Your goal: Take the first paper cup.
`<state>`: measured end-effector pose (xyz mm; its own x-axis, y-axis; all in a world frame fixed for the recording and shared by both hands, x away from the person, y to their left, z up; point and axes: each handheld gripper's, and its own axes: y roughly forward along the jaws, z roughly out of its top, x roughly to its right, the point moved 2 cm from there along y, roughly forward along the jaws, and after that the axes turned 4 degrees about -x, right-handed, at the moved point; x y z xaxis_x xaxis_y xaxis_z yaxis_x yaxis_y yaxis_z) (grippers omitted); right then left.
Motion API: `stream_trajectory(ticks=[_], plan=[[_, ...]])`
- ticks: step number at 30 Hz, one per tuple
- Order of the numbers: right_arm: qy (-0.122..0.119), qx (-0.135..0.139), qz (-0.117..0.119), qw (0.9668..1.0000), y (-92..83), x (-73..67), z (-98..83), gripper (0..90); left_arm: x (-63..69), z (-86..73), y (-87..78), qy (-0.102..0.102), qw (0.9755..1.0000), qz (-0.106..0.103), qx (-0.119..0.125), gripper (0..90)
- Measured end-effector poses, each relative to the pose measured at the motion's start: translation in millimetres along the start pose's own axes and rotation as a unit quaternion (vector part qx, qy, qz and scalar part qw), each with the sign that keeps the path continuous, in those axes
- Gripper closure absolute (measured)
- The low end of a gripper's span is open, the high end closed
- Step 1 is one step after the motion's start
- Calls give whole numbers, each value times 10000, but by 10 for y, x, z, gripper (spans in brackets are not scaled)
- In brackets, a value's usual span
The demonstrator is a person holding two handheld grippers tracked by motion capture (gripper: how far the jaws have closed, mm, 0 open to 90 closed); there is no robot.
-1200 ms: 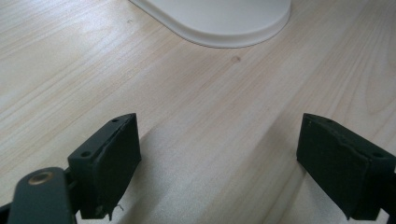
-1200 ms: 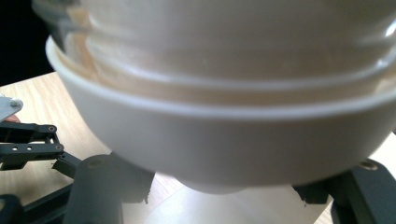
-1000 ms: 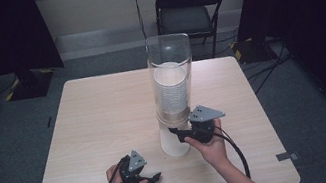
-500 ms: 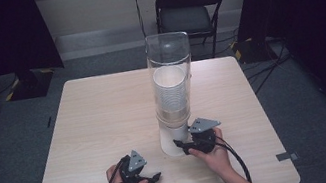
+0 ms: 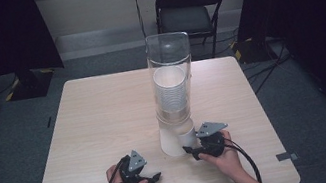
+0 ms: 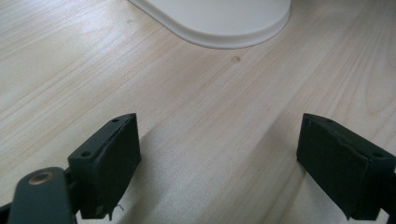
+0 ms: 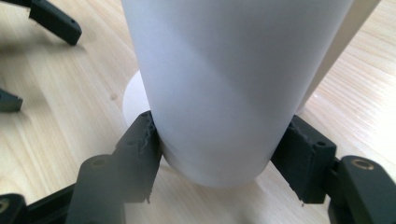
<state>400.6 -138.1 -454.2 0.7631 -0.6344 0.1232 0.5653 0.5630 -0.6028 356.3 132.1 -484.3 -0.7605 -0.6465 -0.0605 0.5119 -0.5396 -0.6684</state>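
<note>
White cup (image 5: pixel 175 140) stands at the foot of a clear dispenser tube (image 5: pixel 170 65), near the front edge of the desk (image 5: pixel 99 118), right of centre; in the right tool view the same cup (image 7: pixel 224 88) shows as a plain white wall, its top cut off by the frame and its lower end just clear of or resting on the wood, which of the two cannot be told; a pale round base (image 7: pixel 135 100) shows behind it at left. Inside the tube a stack of cups (image 5: pixel 171 92) is visible; the glass blurs the lower rings. Right tool (image 5: pixel 196 147) grasps the cup: one jaw presses each side of the wall near its lower end, both pads in contact (image 7: pixel 140 149); the person's hand covers the tool body in the high view. Left tool (image 5: pixel 152 179) lies low on the desk, well apart from the cup, jaws spread wide with bare wood between them; its own view shows the rounded edge of a white base (image 6: pixel 219 23), cut off at the top.
</note>
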Motion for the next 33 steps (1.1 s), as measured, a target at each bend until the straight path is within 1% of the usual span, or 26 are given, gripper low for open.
stream_trajectory(ticks=[2, 4, 6, 7, 9, 12, 13, 14, 15, 16, 17, 18, 19, 20, 21, 22, 23, 25, 26, 27, 28, 29, 30, 31, 32, 33], plan=[[-20, -35, 20, 10000, -9, -3, -10, 362, 0, 0, 0, -1, 10000, 0, 2, 131], [15, -53, 39, 10000, -23, -10, -45, 361, 0, 0, 0, 3, 10000, 0, 0, 131], [110, -8, 136, 9998, -38, -32, -83, 361, 0, 0, 0, -1, 10000, 0, 2, 131], [125, -32, 175, 9998, -45, -62, -119, 360, 2, 1, 1, -11, 10000, -3, 12, 131], [87, -52, 192, 9998, -44, -80, -137, 360, 0, 0, 0, 0, 10000, -1, 3, 131], [114, 50, 278, 9995, -57, -138, -149, 359, 0, -7, -10, -9, 10000, -8, -18, 134], [53, 66, 268, 9996, -60, -156, -135, 358, -1, -18, -26, 7, 10000, -90, 7, 140], [-15, 65, 249, 9997, -59, -178, -124, 358, -22, -18, -42, -2, 9999, -147, 24, 165], [-65, 82, 252, 9996, -54, -201, -115, 358, -22, -18, -42, -2, 9999, -147, 24, 169], [-65, 82, 252, 9996, -54, -201, -115, 358, -33, -16, -58, -183, 9996, -225, 41, 169], [-219, 67, 285, 9993, -27, -247, -104, 358, -73, 2, -112, -364, 9988, -330, 45, 172], [-310, 54, 274, 9991, -12, -268, -99, 357, -89, 24, -147, -419, 9985, -321, 111, 172], [-409, 30, 296, 9987, 5, -285, -91, 358, -104, 46, -189, -429, 9984, -332, 170, 172], [-409, 30, 296, 9987, 5, -285, -91, 358, -104, 46, -189, -429, 9984, -332, 170, 176], [-561, -3, 263, 9981, 25, -318, -69, 357, -140, 93, -276, -622, 9963, -481, 336, 190], [-561, -3, 263, 9981, 25, -318, -69, 357, -140, 93, -276, -622, 9963, -481, 336, 193], [-584, 45, 301, 9978, 37, -335, -50, 356, -162, 139, -355, -684, 9952, -515, 471, 193], [-611, 37, 345, 9975, 51, -361, -35, 356, -171, 180, -416, -665, 9952, -524, 498, 193], [-611, 37, 345, 9975, 51, -361, -35, 356, -171, 180, -416, -665, 9952, -524, 498, 195], [-668, 49, 360, 9971, 60, -373, -27, 356, -171, 200, -436, -685, 9947, -551, 533, 195], [-791, 15, 351, 9962, 81, -406, -14, 356, -166, 237, -478, -685, 9944, -558, 573, 202], [-854, -8, 343, 9958, 92, -420, -9, 356, -157, 253, -492, -717, 9940, -564, 604, 203], [-911, -15, 348, 9952, 102, -433, -4, 356, -158, 266, -513, -694, 9943, -569, 567, 208], [-986, -21, 317, 9946, 108, -445, 2, 356, -152, 279, -526, -729, 9938, -589, 606, 216], [-986, -21, 317, 9946, 108, -445, 2, 356, -152, 279, -526, -729, 9938, -589, 606, 218], [-1268, -56, 270, 9915, 113, -481, 18, 355, -155, 301, -563, -733, 9935, -587, 649, 216]])
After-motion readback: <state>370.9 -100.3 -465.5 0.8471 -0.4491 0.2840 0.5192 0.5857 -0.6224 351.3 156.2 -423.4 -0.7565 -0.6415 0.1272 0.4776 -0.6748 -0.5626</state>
